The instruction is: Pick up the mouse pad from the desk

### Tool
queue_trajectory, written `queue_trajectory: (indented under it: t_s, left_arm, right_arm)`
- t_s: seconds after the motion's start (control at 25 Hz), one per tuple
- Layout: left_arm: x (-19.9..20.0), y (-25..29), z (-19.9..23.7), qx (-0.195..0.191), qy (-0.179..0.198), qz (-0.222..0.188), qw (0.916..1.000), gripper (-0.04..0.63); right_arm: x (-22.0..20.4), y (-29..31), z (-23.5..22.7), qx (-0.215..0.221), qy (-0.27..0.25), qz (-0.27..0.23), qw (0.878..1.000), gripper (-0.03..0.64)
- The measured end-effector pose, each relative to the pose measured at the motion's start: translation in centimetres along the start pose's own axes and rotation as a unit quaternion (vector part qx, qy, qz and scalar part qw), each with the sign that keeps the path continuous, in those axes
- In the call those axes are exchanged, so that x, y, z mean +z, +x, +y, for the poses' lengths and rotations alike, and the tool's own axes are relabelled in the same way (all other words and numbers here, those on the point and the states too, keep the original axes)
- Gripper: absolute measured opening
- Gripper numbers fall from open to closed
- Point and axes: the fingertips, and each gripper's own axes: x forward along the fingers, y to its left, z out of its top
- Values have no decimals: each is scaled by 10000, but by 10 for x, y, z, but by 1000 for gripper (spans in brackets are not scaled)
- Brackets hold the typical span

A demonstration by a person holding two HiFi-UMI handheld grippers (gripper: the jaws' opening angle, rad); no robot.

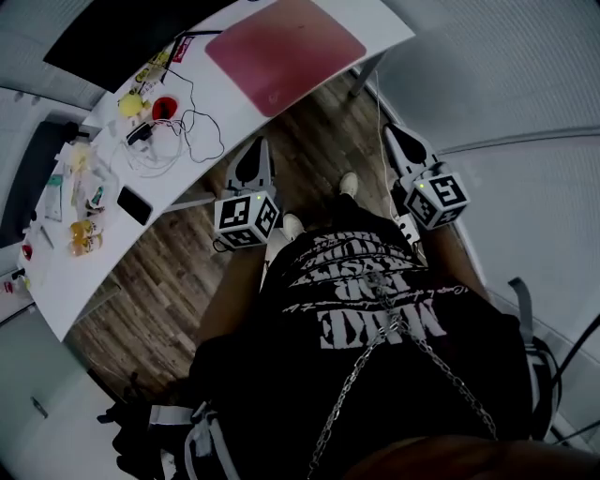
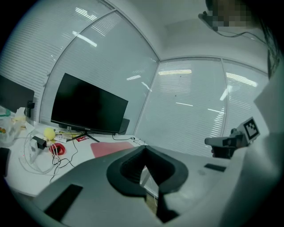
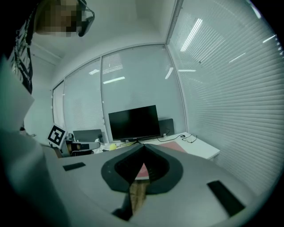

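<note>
Nothing of the task is done yet. On the white desk the red mouse pad lies flat and untouched. The left tool and right tool, both closed and empty, hang over the floor short of the desk's edge. Reaching, gripping and lifting remain. The monitor is cut off by the frame, and the small clutter near the cables is unreadable.

The mouse pad lies on the desk at top centre, right of the monitor. Cables and a phone lie lower left of it. The left gripper and right gripper sit below the desk's edge.
</note>
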Motion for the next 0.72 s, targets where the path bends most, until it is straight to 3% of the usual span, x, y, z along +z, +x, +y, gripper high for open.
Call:
queue_trajectory:
  t_s: [0.28, 0.72]
  left_arm:
    - [4, 45, 1, 460, -28, -60, 9989, 6]
    - [27, 107, -43, 841, 43, -284, 9960, 6]
  right_arm:
    - [13, 43, -46, 450, -33, 20, 9990, 0]
    - [45, 70, -121, 1016, -80, -13, 9948, 0]
